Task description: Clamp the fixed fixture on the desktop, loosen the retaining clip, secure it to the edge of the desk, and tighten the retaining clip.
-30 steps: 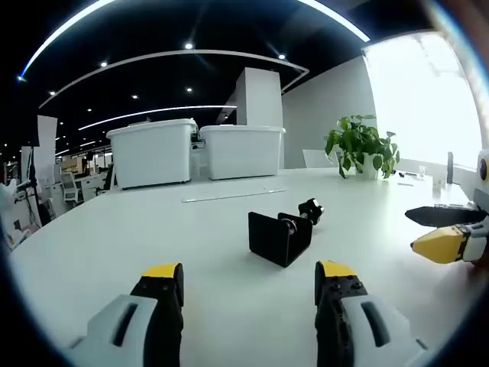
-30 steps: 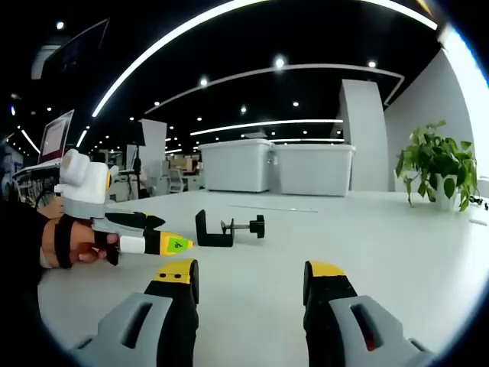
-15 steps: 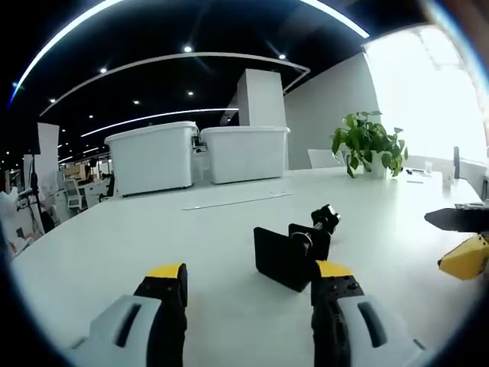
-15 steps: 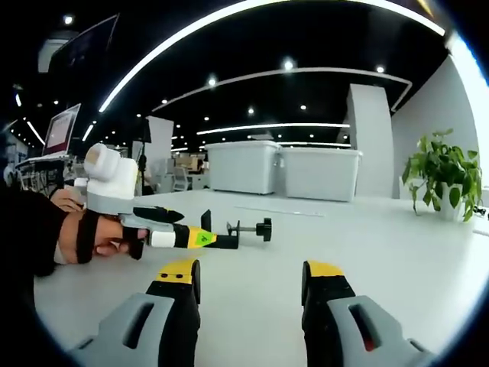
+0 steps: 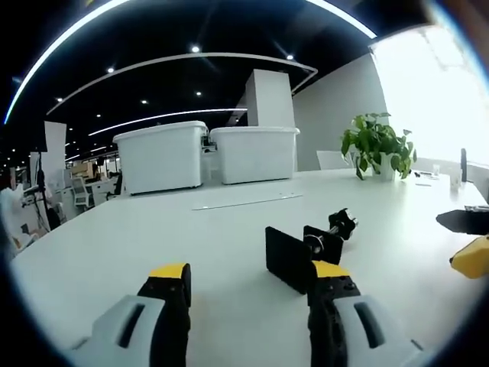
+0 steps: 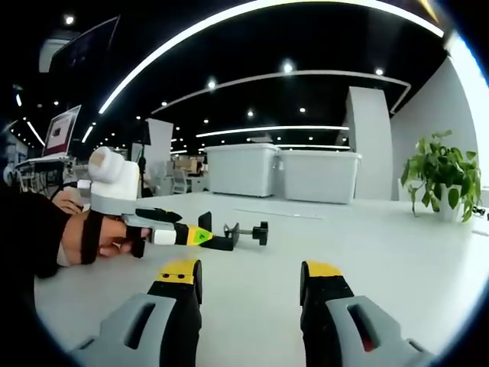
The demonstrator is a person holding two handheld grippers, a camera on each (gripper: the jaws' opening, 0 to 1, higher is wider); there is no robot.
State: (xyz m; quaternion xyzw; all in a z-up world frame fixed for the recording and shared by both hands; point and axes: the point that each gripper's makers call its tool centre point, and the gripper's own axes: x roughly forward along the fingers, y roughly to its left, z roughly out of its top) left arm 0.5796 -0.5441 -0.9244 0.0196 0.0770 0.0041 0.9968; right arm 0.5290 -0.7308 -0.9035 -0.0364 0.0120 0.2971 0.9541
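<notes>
**Left gripper view: jaws closing in on the clamp, no grip yet**

Left gripper view shows the black clamp [image 5: 299,256] standing on the white worktop [image 5: 137,245], just ahead of the left gripper [image 5: 248,294] and off toward its right jaw, whose yellow tip overlaps the clamp's lower corner. The jaws stand apart with nothing between them. The clamp's screw and knob [image 5: 341,223] point away beyond that jaw.

In the right gripper view the right gripper [image 6: 248,287] hangs back with its jaws apart and empty, well short of the clamp [image 6: 221,233], and the left gripper [image 6: 183,229] meets the clamp's near end from the left.

The likely trouble: the clamp sits off-centre, closer to the right jaw than the left. Squeezing from here could push it sideways or tip it rather than catch it. Whether that jaw is already touching the clamp I cannot tell. A grip on the screw rather than the body would block the loosening that follows
</notes>
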